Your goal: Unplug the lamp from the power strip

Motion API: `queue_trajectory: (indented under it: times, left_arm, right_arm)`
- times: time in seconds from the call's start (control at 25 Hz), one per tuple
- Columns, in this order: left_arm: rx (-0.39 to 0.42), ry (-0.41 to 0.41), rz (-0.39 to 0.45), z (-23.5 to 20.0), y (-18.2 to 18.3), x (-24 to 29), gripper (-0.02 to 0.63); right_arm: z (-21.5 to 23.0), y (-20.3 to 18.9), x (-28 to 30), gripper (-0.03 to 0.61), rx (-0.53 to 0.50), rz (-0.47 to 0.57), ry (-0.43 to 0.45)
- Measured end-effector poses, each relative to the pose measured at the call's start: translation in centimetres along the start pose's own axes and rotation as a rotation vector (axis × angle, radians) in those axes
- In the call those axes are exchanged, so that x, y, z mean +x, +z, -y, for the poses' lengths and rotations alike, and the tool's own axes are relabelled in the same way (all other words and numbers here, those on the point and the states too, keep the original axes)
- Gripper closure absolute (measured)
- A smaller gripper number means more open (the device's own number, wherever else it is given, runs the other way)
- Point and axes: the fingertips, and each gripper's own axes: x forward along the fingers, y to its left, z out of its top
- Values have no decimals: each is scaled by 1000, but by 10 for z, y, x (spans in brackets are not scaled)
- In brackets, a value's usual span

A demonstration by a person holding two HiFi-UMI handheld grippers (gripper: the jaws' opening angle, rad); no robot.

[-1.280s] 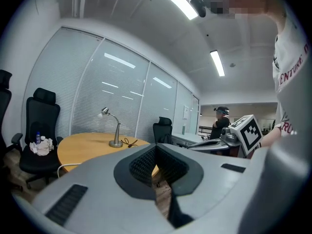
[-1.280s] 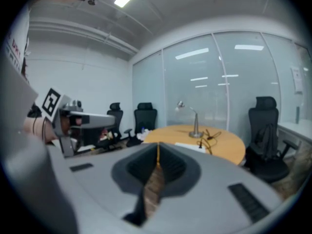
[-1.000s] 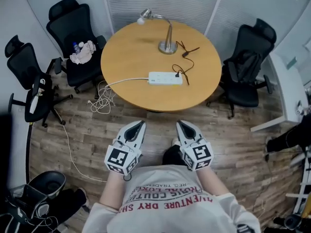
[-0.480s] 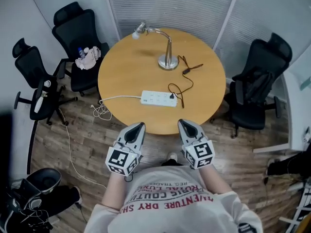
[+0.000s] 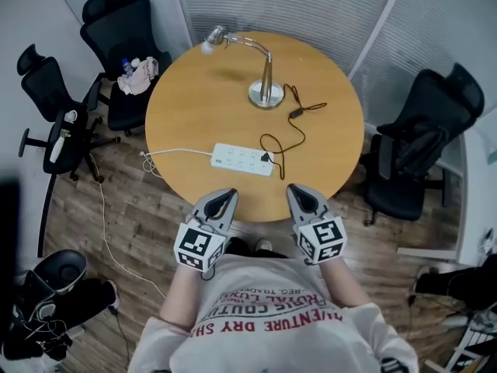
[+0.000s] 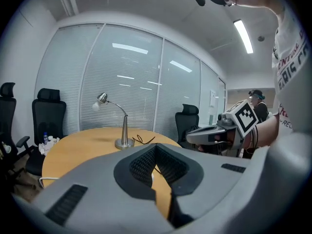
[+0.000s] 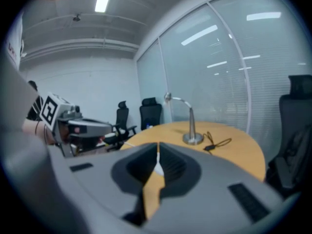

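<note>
Roughly at the middle of the room stood a round wooden table [image 5: 178,92], with the lamp [image 5: 266,92] on its far side, its silver base upright and its bent neck reaching toward the left. The white power strip [image 5: 243,159] lay nearer the person, slightly angled, and the lamp's black cord [image 5: 293,123] looped across the tabletop to a dark plug [image 5: 266,158] seated at the strip's right end. A white cable [image 5: 172,152] ran from the strip's left end over the table edge to a tangle on the wooden floor. Black office chairs ringed the table: two on the left [image 5: 123,33], one of them carrying a crumpled cloth [image 5: 140,74] on its seat, and one on the right [image 5: 423,150]. Nothing lay between the person and the strip. The left gripper [image 5: 225,198] and the right gripper [image 5: 299,194] were held side by side at the table's near edge, well apart from the strip and the plug. Both had their jaws brought together, tips meeting, with nothing held between them and nothing touched.
</note>
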Motion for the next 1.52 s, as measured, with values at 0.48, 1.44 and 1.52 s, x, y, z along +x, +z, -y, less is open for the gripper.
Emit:
queue_trajectory:
  times: [0.48,1.44,1.52]
  left_arm:
    - [60,-76,-205,-66,-56,77,585]
    - [38,-296,-549,-78,-178,192,586]
    - [67,-308,-613,-75,-186,191,586]
  right_arm:
    - [21,-29,74,548,-24,-225,3]
    - [47,-118,175,402,-395,-773,116]
    - [46,-127,180,402,-440,-826,154]
